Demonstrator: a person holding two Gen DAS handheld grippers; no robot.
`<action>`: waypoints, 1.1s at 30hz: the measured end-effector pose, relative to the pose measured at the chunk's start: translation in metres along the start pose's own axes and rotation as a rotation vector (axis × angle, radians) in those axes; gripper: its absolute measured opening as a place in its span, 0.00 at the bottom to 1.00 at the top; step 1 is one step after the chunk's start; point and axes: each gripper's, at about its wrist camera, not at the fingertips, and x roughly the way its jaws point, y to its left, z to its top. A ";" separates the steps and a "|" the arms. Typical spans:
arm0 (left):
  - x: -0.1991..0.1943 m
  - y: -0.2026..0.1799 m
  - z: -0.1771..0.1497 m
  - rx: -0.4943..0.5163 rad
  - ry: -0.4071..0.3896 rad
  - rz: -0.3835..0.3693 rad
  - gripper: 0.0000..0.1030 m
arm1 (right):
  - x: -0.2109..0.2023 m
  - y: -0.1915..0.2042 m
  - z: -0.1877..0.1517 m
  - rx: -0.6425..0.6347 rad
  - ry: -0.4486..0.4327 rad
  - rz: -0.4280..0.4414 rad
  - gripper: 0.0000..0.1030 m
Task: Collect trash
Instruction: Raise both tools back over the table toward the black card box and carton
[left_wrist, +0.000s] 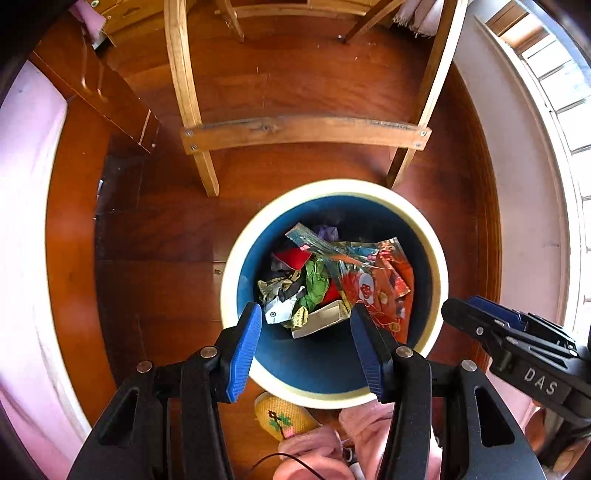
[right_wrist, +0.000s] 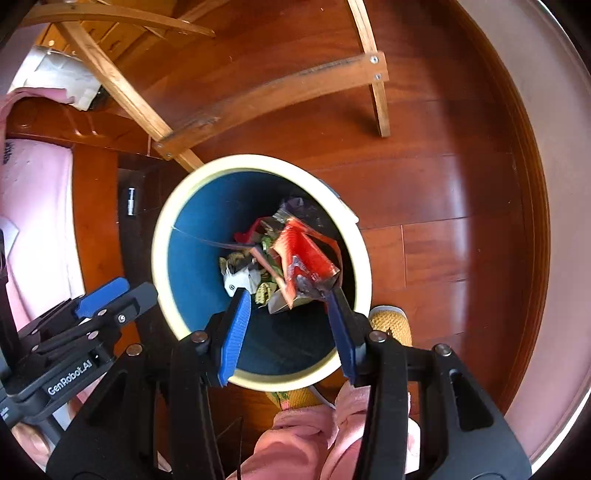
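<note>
The bin is blue inside with a cream rim. Its wrappers look mostly red, orange and green. The slipper is yellow with a stitched green motif.

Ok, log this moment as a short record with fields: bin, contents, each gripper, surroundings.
bin: round bin with cream rim and blue inside, standing on the wooden floor
contents: mixed wrappers, a white box, a red packet
left gripper: open, empty, above the bin
right gripper: open above the bin, the red packet touching its right finger; whether it is stuck or falling cannot be told
surroundings: wooden chair just behind the bin, the person's yellow slipper in front
</note>
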 end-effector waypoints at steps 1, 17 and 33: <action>-0.009 0.000 0.000 0.001 -0.007 0.000 0.50 | -0.007 0.004 -0.002 -0.008 -0.005 0.001 0.39; -0.220 0.003 -0.010 -0.042 -0.142 -0.042 0.50 | -0.172 0.096 -0.028 -0.133 -0.113 -0.005 0.39; -0.456 0.025 -0.051 -0.023 -0.342 -0.046 0.50 | -0.388 0.200 -0.077 -0.256 -0.275 -0.002 0.39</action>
